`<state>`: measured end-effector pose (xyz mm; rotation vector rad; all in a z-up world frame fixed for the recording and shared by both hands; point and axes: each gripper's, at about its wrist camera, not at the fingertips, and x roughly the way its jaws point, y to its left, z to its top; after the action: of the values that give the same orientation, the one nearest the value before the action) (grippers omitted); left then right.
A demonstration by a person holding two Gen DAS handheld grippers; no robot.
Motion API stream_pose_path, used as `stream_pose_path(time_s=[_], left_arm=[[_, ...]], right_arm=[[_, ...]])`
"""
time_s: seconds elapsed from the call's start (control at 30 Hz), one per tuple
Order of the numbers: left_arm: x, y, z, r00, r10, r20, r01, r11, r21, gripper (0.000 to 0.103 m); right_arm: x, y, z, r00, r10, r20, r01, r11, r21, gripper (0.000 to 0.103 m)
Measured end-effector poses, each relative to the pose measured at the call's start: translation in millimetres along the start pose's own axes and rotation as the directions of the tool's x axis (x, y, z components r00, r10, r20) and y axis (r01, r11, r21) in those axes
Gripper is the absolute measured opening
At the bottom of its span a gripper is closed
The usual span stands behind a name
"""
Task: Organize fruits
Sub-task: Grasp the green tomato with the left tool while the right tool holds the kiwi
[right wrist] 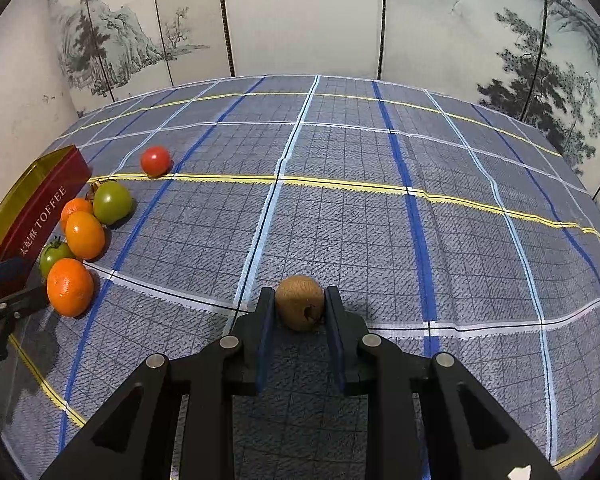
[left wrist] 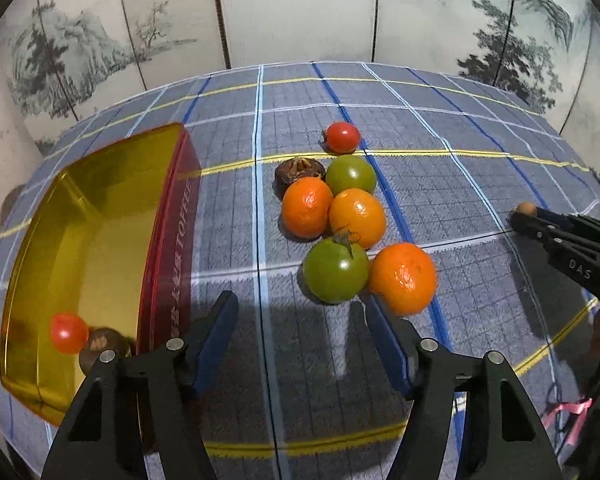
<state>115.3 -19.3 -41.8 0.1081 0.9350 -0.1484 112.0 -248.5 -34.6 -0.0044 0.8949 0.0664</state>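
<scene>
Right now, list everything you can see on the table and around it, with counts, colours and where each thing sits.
Tin: one, red outside, gold inside, left side of the cloth.
Red tomatoes: two; one in the tin, one on the cloth beyond the pile.
Green tomatoes: two, in the pile; far, near.
Oranges: three, orange, in the pile;.
Dark brown fruits: two; one in the tin, one at the pile's far left edge.
Light brown fruit: one, clamped in the right fingers.
Cloth: one, blue-grey plaid, covers the table.
Screen: painted panels, behind the table.
Left gripper: open, empty, near the pile.
Right gripper: shut on the light brown fruit.
</scene>
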Motion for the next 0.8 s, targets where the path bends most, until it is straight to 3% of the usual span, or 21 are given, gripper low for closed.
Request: stream_pose_path(time_s=[0.37,0.67,0.8], left_arm=[[13.2,-3.5,17.3,1.000,0.005,0.014,-0.005,1.000,0.009,0.066],[23.6,-3.1,13.5,0.999,-0.047,-0.025,0.047,0.999,-0.022,0.037],[23.2,-1.4,12.3,0.998,-0.054,-0.027,0.053,0.998,-0.030,0.036]], right_arm=[[-0.2,-0.6,-0.2,1.000,-0.003,0.000,0.003,1.000,-0.003,0.023],[-0.2,-0.5,-0.4,1.000,-0.002,0.000,0.002,1.000,-0.002,0.023],[-0.3,-0.4,-0.4,1.000,-0.003,0.000,0.003,1.000,-0.002,0.023]])
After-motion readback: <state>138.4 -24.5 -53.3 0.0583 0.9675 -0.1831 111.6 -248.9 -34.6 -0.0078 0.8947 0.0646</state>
